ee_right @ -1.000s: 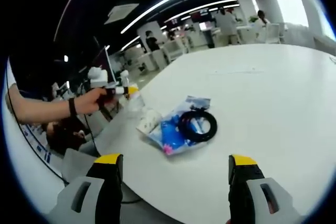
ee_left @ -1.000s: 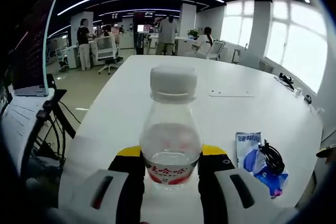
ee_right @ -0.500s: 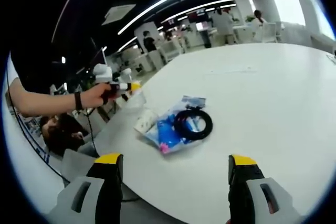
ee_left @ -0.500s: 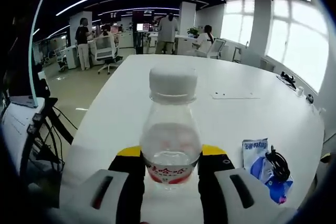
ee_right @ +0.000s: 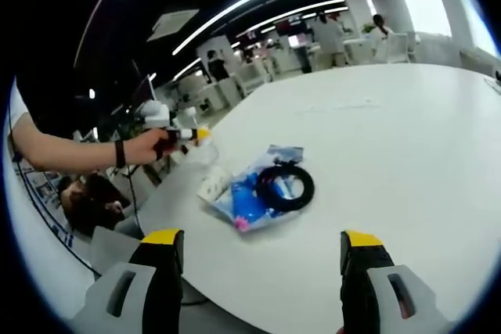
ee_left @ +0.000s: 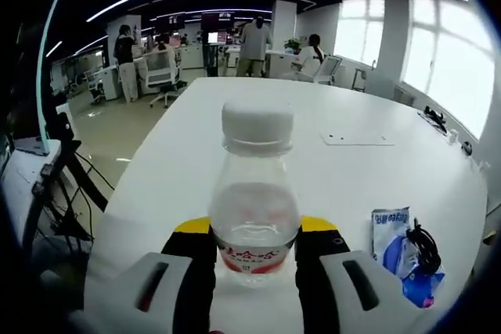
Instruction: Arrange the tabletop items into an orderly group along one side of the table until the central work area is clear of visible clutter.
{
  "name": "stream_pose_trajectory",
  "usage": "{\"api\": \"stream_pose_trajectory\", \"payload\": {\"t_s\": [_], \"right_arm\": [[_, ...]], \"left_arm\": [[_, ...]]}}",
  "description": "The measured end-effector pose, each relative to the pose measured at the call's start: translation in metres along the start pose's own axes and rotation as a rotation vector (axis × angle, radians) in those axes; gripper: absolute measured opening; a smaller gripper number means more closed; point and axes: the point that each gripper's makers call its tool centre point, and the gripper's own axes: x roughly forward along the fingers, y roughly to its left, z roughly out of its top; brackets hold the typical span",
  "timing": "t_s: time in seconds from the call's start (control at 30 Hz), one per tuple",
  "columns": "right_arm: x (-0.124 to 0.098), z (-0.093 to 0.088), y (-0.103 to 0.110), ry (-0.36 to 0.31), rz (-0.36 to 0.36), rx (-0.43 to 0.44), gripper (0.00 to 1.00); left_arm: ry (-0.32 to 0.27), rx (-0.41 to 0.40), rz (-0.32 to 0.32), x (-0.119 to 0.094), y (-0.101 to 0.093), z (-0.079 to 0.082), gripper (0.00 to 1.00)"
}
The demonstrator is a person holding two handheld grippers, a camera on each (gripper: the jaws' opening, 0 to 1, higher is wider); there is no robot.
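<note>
Left gripper [ee_left: 254,252] still clamps our clear bottle [ee_left: 255,201], now nearer table [ee_right: 407,138] edge | right gripper [ee_right: 262,271] wide open, empty | blue packet [ee_right: 254,193] and cable [ee_right: 286,187] remain central.

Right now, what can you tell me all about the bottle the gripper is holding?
The bottle is small, clear plastic, with a white screw cap on top and a red and white label band low on its body. It looks empty or nearly so. It stands upright between the yellow-tipped jaws of the left gripper, which press on its lower sides. Behind it lies the white table. In the right gripper view it is a small shape near the table's edge, in front of the person's hand.
</note>
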Motion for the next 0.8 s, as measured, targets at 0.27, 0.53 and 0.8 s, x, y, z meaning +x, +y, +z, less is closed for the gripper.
{"api": "stream_pose_trajectory", "payload": {"t_s": [0.27,0.53,0.8], "right_arm": [[-0.003,-0.003,-0.002,0.008,-0.007,0.006,0.84],[0.001,-0.001,0.001,0.011,-0.001,0.004,0.84],[0.003,-0.001,-0.001,0.011,0.003,0.001,0.83]], "left_arm": [[-0.004,0.031,-0.021,-0.003,-0.010,-0.004,0.37],[-0.008,0.058,-0.008,-0.006,-0.013,-0.012,0.37],[-0.004,0.058,-0.007,-0.008,-0.013,-0.019,0.37]]}}
